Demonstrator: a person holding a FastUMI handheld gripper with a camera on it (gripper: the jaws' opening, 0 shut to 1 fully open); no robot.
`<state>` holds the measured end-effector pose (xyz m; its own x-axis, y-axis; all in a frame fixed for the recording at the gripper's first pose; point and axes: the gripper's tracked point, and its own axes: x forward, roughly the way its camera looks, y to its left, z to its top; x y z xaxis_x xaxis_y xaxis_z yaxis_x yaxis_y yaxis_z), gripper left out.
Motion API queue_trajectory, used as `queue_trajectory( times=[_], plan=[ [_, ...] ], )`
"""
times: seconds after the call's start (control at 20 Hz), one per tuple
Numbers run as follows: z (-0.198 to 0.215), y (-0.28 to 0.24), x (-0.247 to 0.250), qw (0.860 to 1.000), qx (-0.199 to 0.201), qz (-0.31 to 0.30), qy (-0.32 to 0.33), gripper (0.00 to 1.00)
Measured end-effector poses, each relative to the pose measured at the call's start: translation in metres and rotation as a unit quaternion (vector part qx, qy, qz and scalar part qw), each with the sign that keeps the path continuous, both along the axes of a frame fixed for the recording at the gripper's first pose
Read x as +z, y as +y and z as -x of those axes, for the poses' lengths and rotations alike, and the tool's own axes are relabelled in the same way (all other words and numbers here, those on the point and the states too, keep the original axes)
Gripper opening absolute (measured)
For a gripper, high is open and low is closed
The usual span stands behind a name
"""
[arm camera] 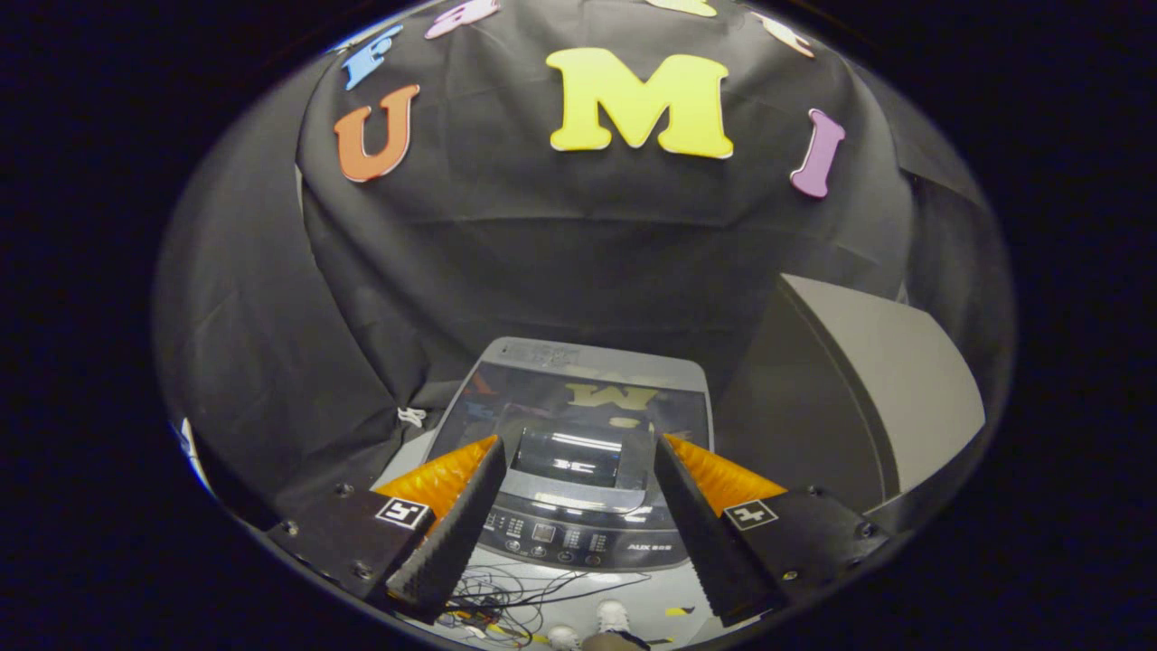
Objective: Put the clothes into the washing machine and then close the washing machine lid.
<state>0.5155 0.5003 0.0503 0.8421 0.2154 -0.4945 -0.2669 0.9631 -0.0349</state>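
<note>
I'm above the washing machine [578,425], its lid [578,407] lying flat and shut directly ahead and below my gripper [578,457]. The fingers stand wide apart, holding nothing; I see no clothes.

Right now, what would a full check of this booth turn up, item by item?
Surface: pale floor below the machine.
Job's things: washing machine just ahead of the fingers, its dark glass lid lying flat, closed; control panel on its near edge. No clothes seen.
Clutter: a grey box-like object to the machine's right.
Tool: tool hovers above the lid, fingers apart, holding nothing.
Cables: a tangle of thin wires on the floor in front of the machine.
Surroundings: black cloth wall behind; a person's shoes on the floor.
</note>
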Motion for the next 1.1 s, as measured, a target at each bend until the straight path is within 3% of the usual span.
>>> queue_trajectory(
  times=[0.35, 0.6, 1.1],
  plan=[
    [0.052, -0.083, 0.073, 0.996, -0.010, -0.050, -0.080, 1.00],
    [0.105, -0.185, 0.111, 0.985, -0.048, -0.079, -0.144, 1.00],
    [0.228, -0.375, 0.093, 0.969, -0.136, -0.098, -0.182, 1.00]
  ],
)
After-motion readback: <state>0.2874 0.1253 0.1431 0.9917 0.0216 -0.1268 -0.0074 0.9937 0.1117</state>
